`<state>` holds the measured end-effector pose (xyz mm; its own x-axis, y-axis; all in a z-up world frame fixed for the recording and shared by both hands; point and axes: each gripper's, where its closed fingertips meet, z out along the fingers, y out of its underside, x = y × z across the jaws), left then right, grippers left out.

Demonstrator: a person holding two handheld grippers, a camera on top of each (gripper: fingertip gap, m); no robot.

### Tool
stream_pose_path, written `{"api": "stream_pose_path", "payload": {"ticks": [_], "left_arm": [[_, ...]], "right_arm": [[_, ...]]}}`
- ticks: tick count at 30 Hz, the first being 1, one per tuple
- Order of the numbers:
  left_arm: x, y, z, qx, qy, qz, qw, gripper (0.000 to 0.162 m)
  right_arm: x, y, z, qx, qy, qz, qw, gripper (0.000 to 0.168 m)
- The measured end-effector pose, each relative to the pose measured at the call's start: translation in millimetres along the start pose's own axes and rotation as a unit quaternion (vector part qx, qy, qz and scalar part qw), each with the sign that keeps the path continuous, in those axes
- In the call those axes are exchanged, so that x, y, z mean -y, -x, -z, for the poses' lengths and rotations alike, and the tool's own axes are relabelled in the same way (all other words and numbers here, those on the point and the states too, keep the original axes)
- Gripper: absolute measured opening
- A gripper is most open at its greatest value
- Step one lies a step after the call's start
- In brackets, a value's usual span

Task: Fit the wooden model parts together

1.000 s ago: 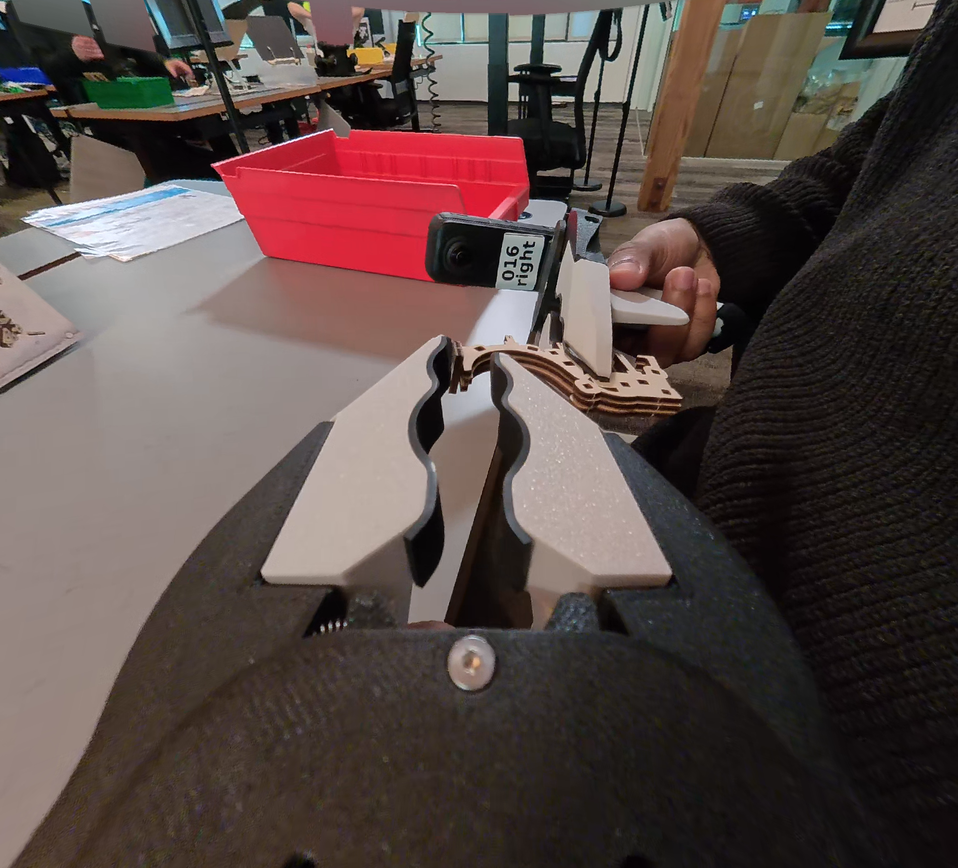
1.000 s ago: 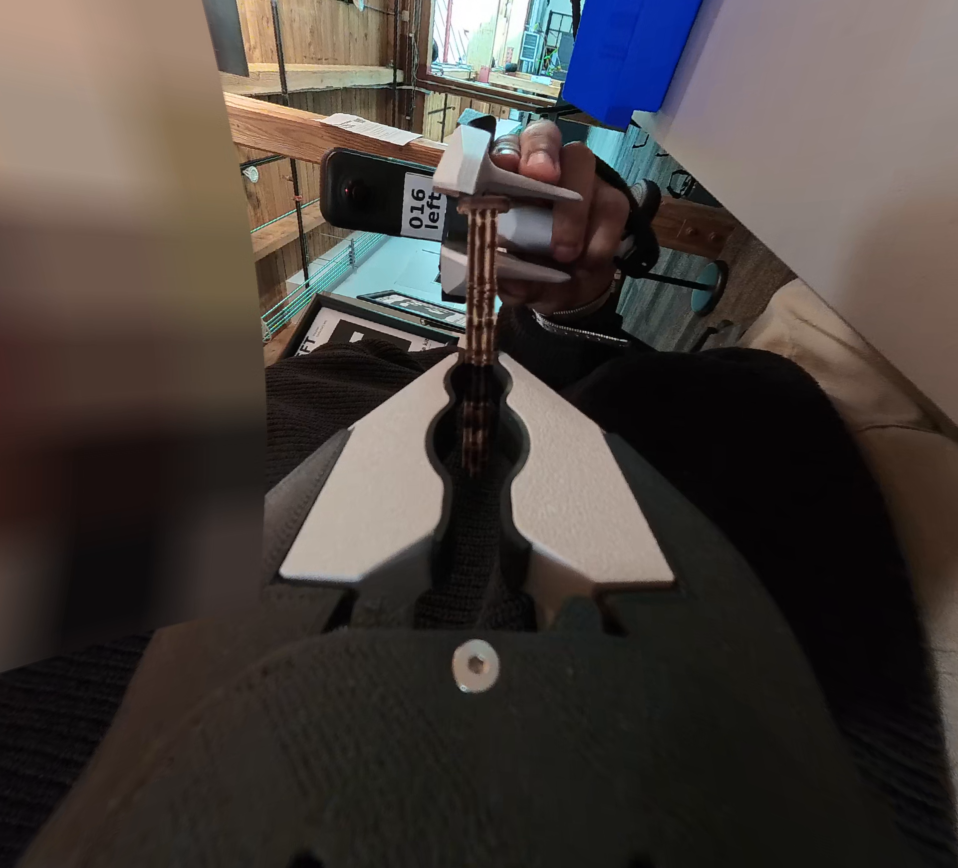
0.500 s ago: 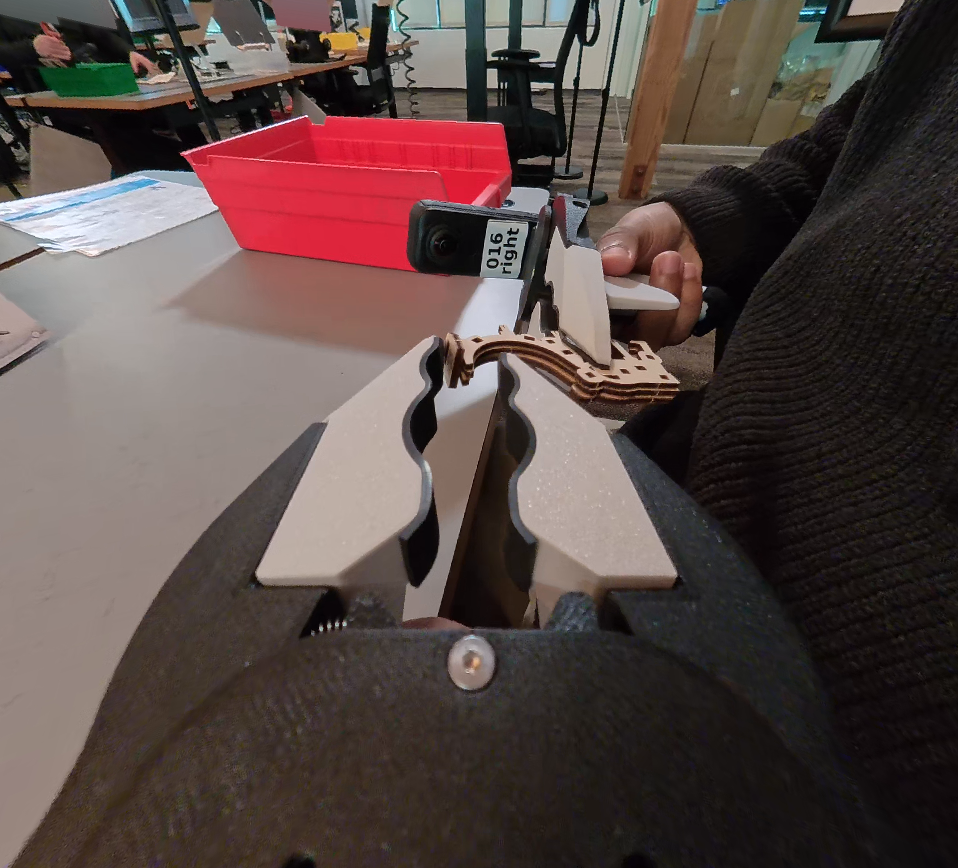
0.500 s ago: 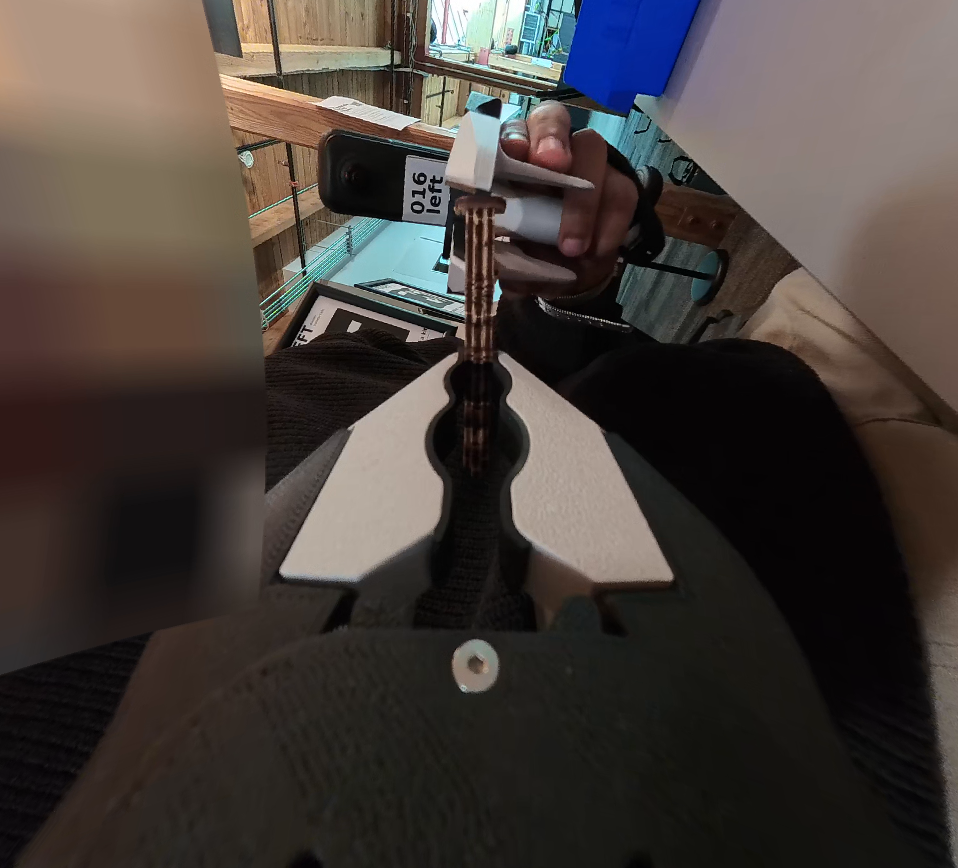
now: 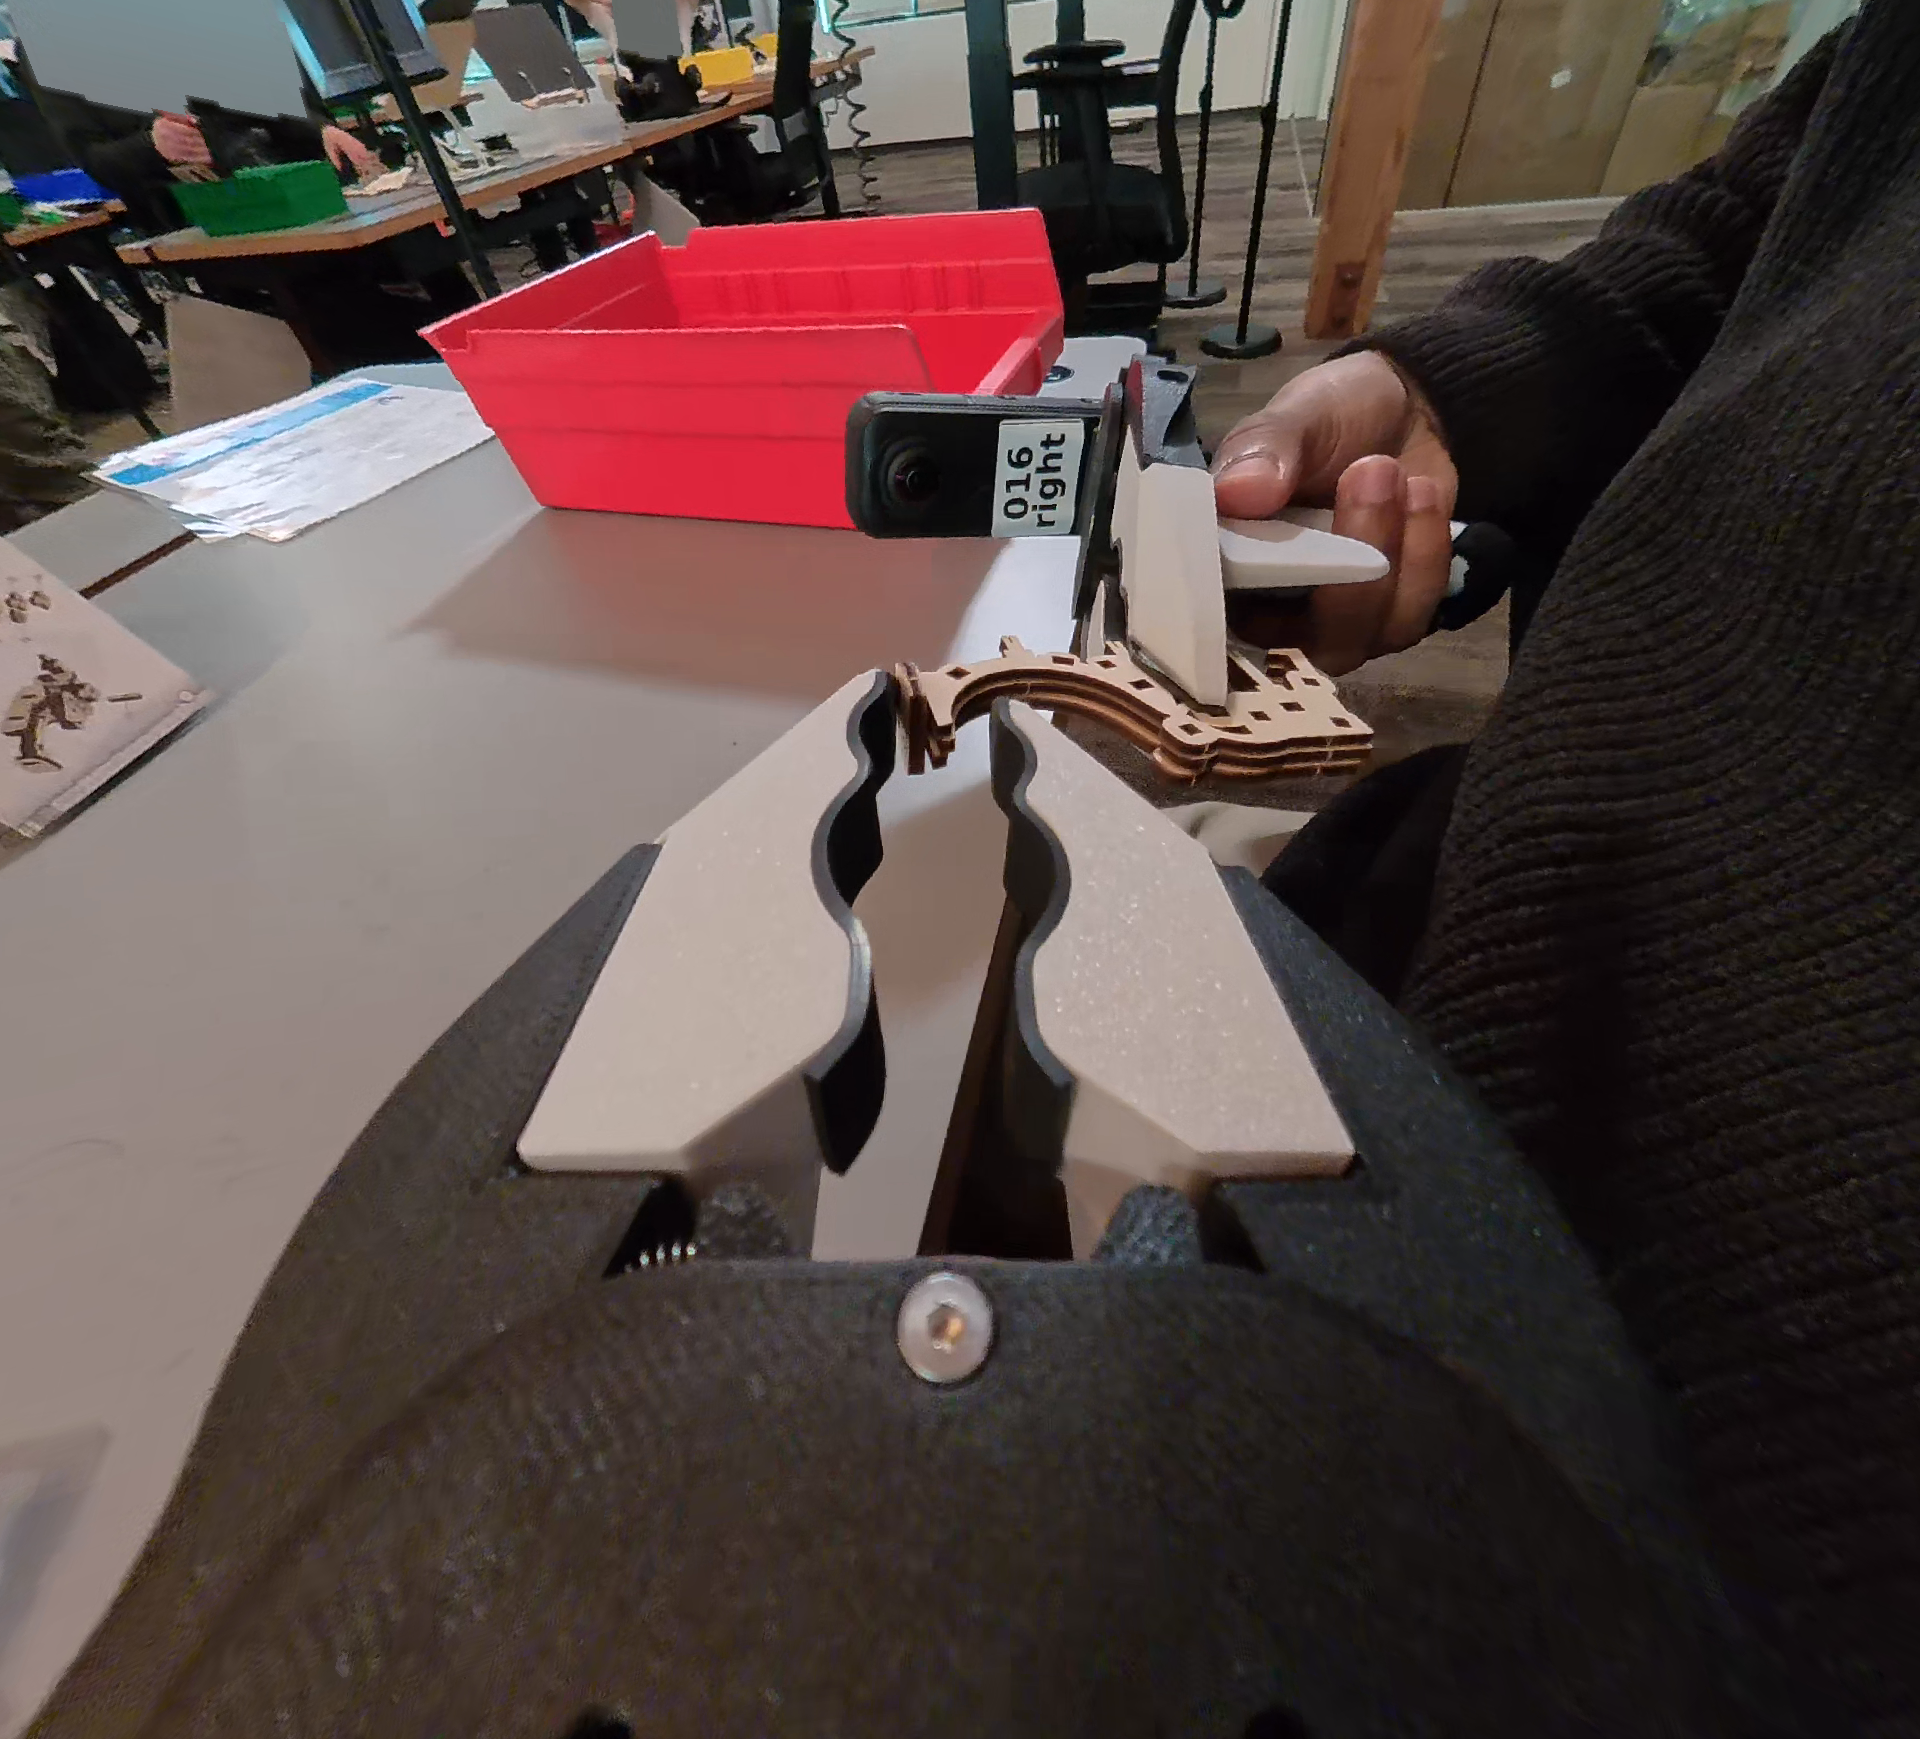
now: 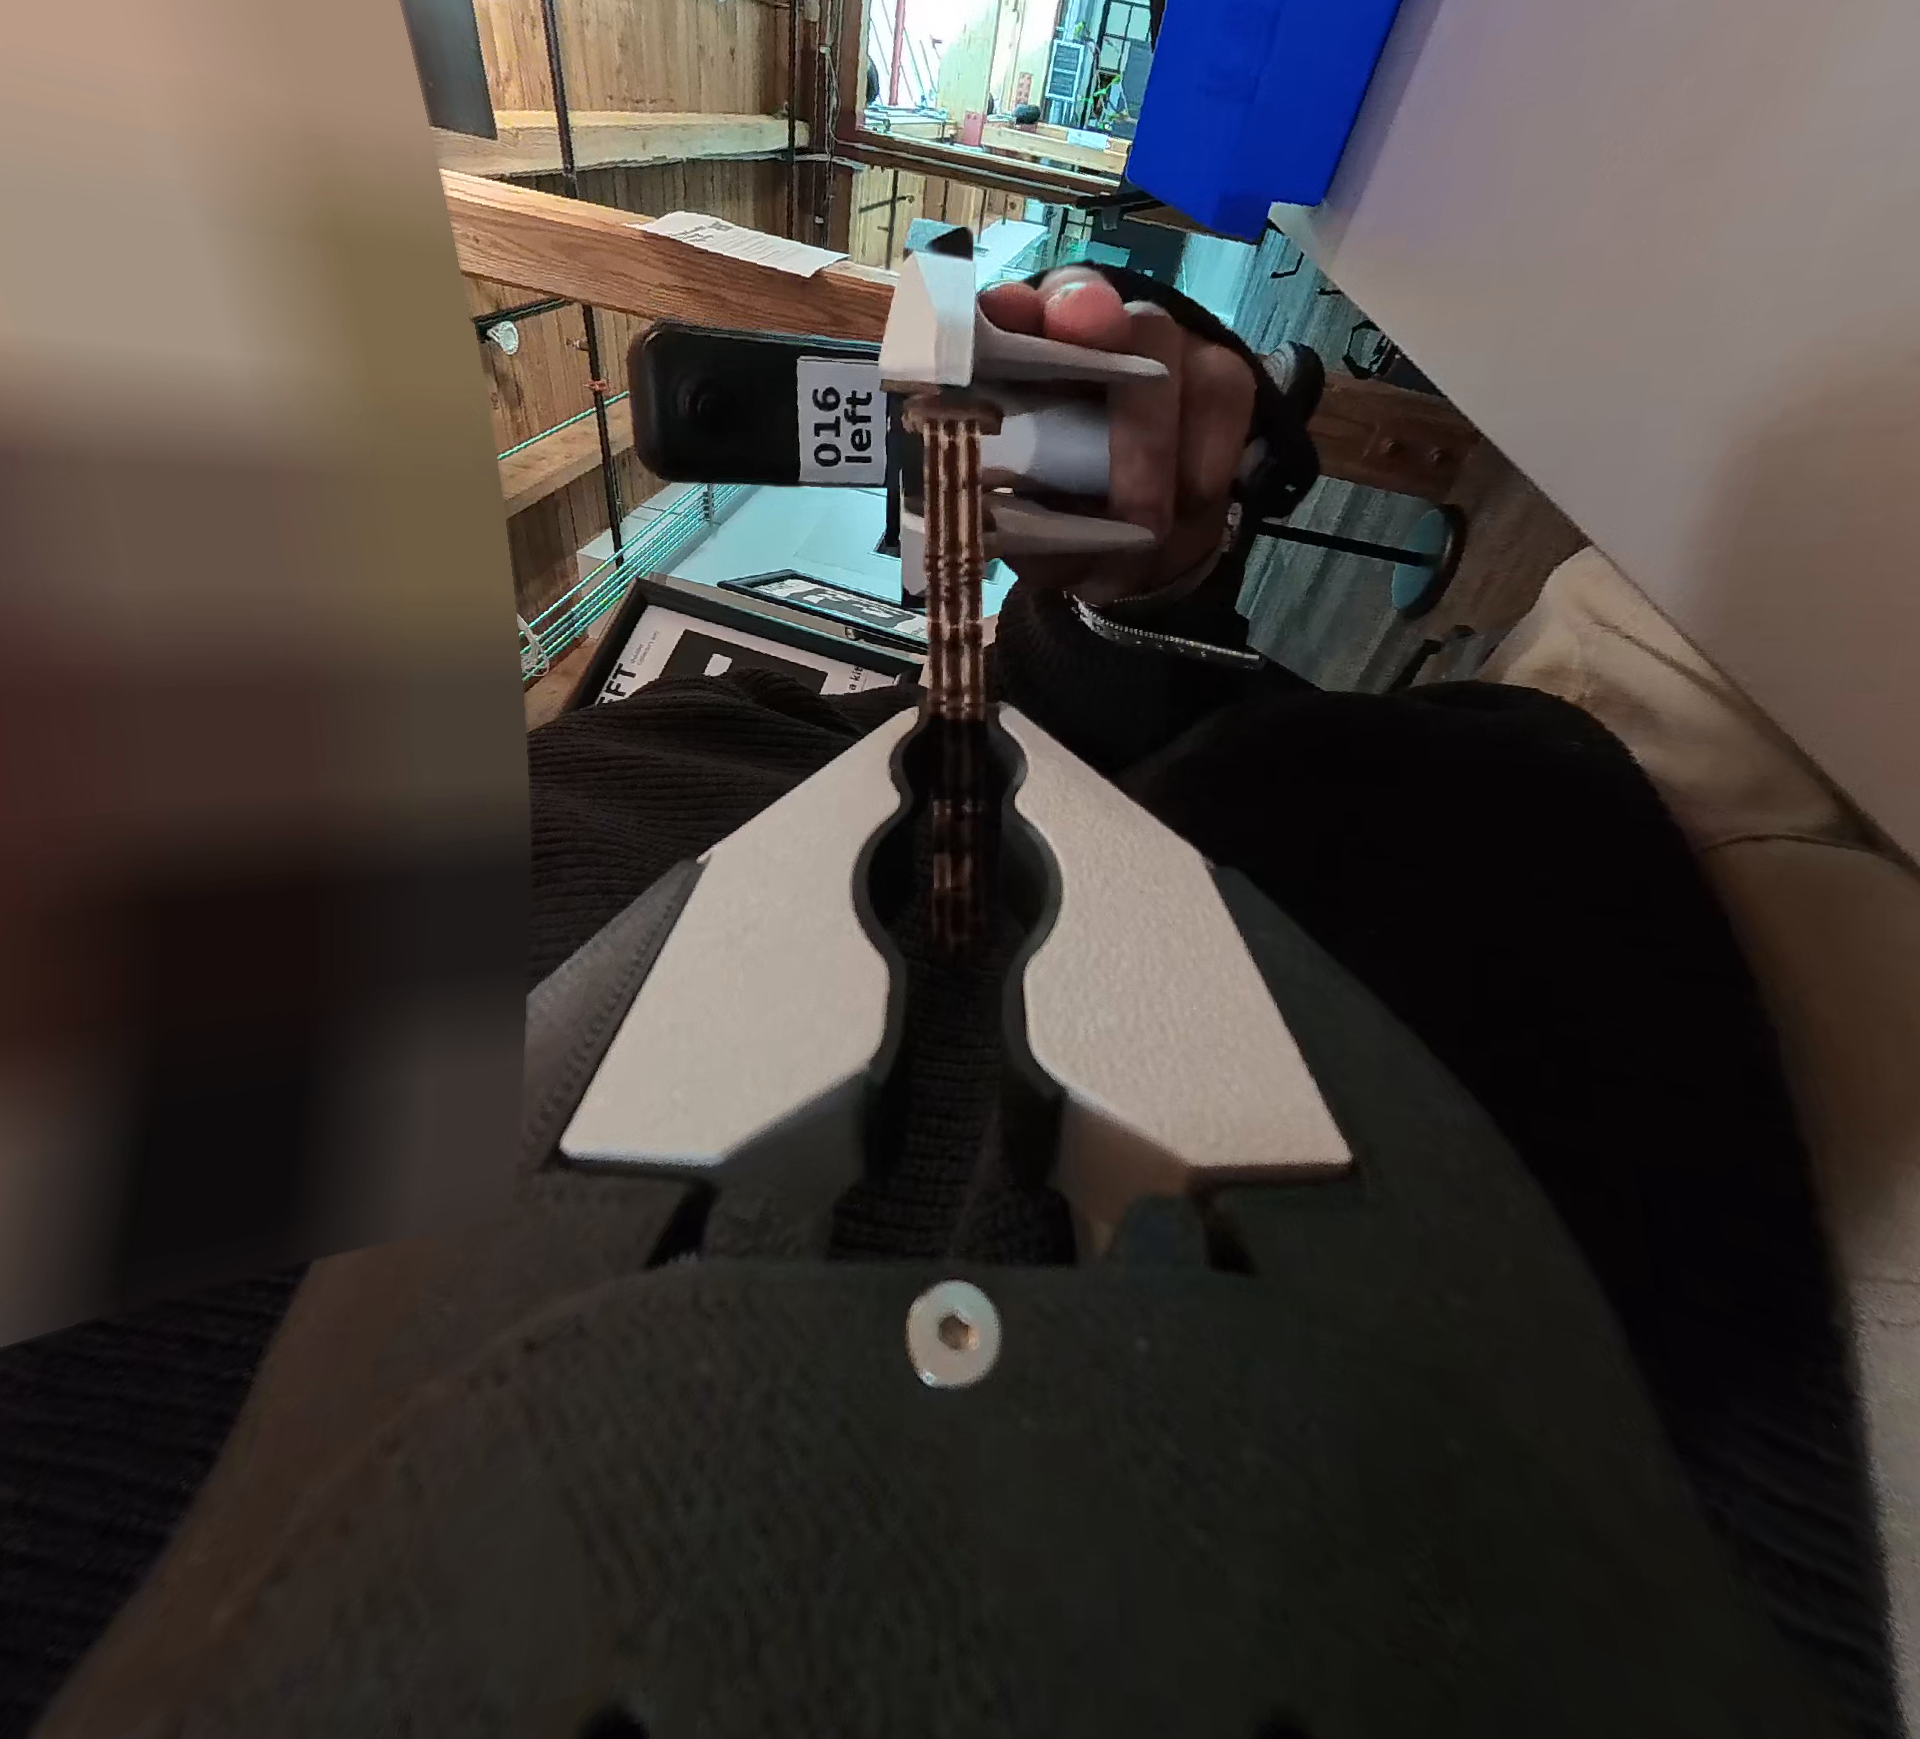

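Observation:
A curved, layered wooden model piece (image 5: 1195, 723) hangs in the air off the near edge of the grey table (image 5: 416, 858). My right gripper (image 5: 1153, 661) is shut on its wide, notched part from above. In the right wrist view, that gripper (image 6: 956, 733) pinches the piece (image 6: 951, 629) edge-on. My left gripper (image 5: 940, 713) is open. The piece's narrow end lies between its tips, against the left fingertip (image 5: 868, 723). In the right wrist view the left gripper (image 6: 940, 442) faces the camera, with the piece's end just under its upper finger.
A red bin (image 5: 748, 401) stands on the table behind the grippers. Printed papers (image 5: 291, 453) and a picture sheet (image 5: 62, 702) lie at the left. A person's dark sleeve (image 5: 1662, 754) fills the right side. A blue bin (image 6: 1278, 6) shows in the right wrist view. Left tips to right tips: about 4 centimeters.
The piece's narrow end has shifted slightly left and now rests against the left fingertip. Both grippers drifted a little; neither gripper's opening has changed.

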<state>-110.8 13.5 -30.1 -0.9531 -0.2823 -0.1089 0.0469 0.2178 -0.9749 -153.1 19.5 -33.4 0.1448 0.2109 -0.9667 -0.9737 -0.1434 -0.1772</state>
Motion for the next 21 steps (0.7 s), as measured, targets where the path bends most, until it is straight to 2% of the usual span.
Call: {"api": "stream_pose_path", "payload": {"ticks": [6,14,21], "left_arm": [[-1.6,0.1,-0.5,0.018,0.013,-0.038,0.999,0.018],[6.6,7.6,5.0,0.038,-0.017,-0.013,0.999,0.018],[9.2,6.9,9.8,0.032,-0.026,-0.023,0.999,0.008]], "right_arm": [[0.6,-1.4,1.0,-0.001,-0.002,-0.005,1.0,0.007],[3.6,-0.7,2.2,0.005,-0.009,-0.009,1.0,0.007],[3.9,-0.8,2.4,0.008,-0.01,-0.013,1.0,0.007]]}}
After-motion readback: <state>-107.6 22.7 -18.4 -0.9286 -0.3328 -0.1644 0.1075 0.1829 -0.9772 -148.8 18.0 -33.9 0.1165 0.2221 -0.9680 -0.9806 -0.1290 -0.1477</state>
